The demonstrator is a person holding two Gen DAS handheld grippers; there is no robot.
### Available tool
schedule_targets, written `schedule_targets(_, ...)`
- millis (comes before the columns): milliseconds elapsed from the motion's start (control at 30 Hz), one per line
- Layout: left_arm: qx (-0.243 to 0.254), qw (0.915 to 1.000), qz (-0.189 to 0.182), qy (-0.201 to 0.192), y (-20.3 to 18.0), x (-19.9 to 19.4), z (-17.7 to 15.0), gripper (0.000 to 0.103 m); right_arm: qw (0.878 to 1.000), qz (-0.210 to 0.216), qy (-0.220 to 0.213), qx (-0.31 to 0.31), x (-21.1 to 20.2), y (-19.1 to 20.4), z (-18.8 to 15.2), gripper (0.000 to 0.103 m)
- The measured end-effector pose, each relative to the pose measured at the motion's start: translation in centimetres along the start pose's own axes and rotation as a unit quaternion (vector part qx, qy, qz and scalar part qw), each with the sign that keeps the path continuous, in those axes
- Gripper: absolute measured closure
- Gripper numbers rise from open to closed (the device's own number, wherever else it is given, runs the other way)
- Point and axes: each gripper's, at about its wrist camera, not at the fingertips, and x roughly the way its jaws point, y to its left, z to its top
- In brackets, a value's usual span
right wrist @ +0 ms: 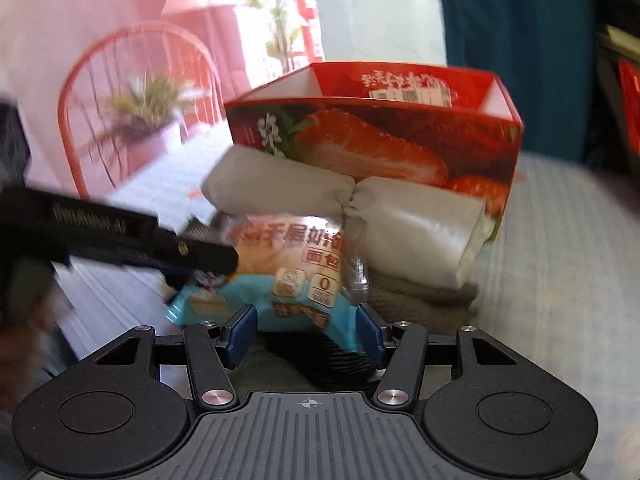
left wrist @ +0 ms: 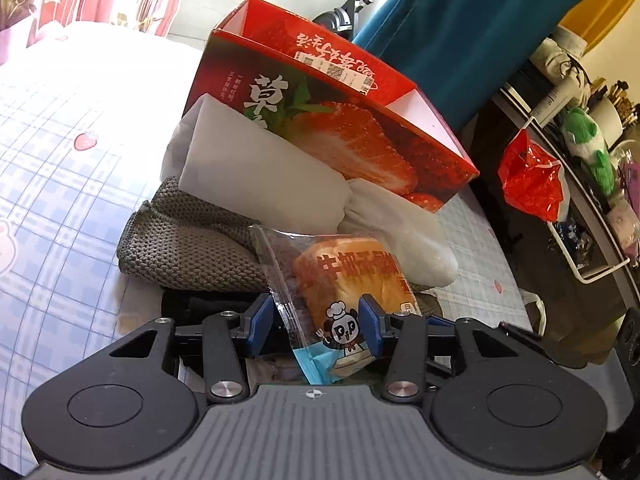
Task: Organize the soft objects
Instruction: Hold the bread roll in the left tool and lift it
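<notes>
Both my grippers, left point(left wrist: 320, 326) and right point(right wrist: 306, 330), fingers clamped on bread packet point(left wrist: 344, 280), sharing soft load; red box point(left wrist: 320, 120) upper centre, likely destination.

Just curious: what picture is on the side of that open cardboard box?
Big red strawberries with green leaves on the box, clearest in the left wrist view.

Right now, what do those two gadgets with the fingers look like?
Both look alike: the left gripper and right gripper have black linkage bars with silver rivets, blue fingers, a ribbed grey base and a small crosshair mark.
</notes>
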Motion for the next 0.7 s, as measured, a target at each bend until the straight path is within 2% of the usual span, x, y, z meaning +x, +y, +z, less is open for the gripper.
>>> schedule_targets(133, 0.007, 1.0000, -0.002, -0.003, -0.1, 0.2, -0.1, 0.052, 0.999, -0.014, 0.006, -0.051, 0.6, 0.8, -0.1, 0.051)
schedule_targets(400, 0.015, 0.9996, -0.021, 0.009, -0.1, 0.7, -0.1, 0.052, 0.999, 0.006, 0.003, -0.048, 1.0, 1.0, 0.2, 0.050)
schedule_targets(533, 0.014, 0.9997, -0.020, 0.005, -0.2, 0.7, -0.3, 0.052, 0.999, 0.026, 0.004, -0.037, 0.5, 1.1, 0.4, 0.058)
schedule_targets(700, 0.011, 0.9998, -0.017, 0.004, 0.2, 0.4, -0.3, 0.051, 0.999, 0.041, 0.003, -0.030, -0.2, 1.4, 0.7, 0.061)
